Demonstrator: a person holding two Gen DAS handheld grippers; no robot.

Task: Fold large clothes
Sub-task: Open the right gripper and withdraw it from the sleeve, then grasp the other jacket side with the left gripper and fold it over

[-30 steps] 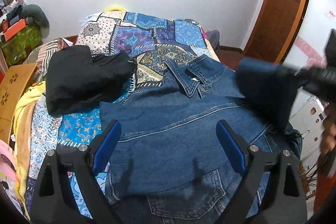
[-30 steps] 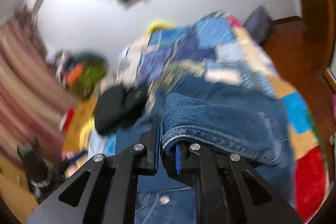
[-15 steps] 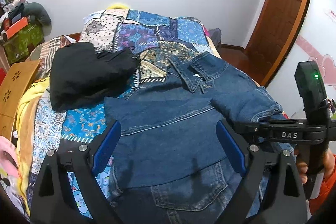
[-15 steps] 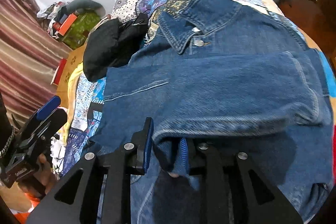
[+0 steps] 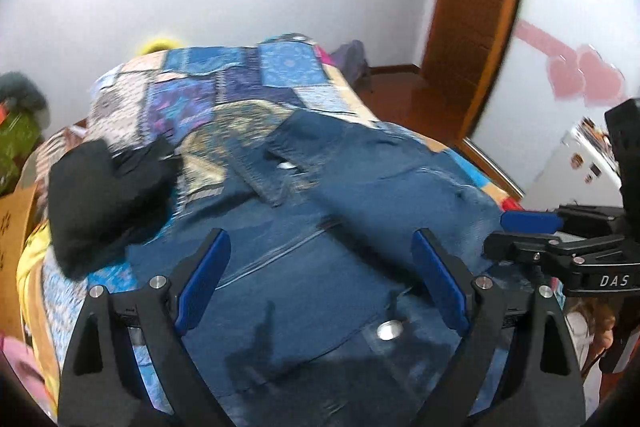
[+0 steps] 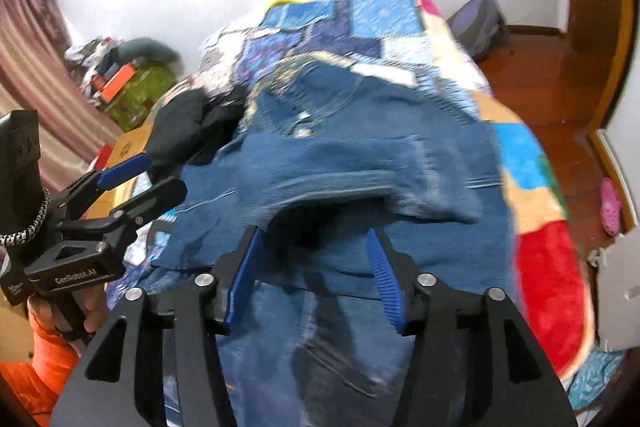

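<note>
A: Since a second ago the sleeve (image 6: 360,163) has come across the chest of the denim jacket (image 5: 304,267) and been let down there; back then the right hand-held gripper (image 6: 312,267) was pinched on its cuff.

B: And the setting?

A: Largest first: the bed (image 6: 536,267) under a patchwork quilt (image 5: 240,87), with the jacket spread on the near half, collar (image 5: 276,163) pointing at the far wall. A black garment (image 5: 104,195) lies bunched beside it, just off the shoulder.

B: State of the tools?

A: The right hand-held gripper's jaws are opening, and the folded sleeve's edge lies just ahead of them, no longer pinched. The left hand-held gripper (image 5: 320,283) hovers over the jacket's lower front with its jaws wide apart and nothing between them.

B: So which step?

A: I judge one sleeve fold is being finished. Next, probably, the left one needs the other sleeve or side: jaws low onto one cloth edge, pinch, then carry it across without dragging the sleeve already laid down.
</note>
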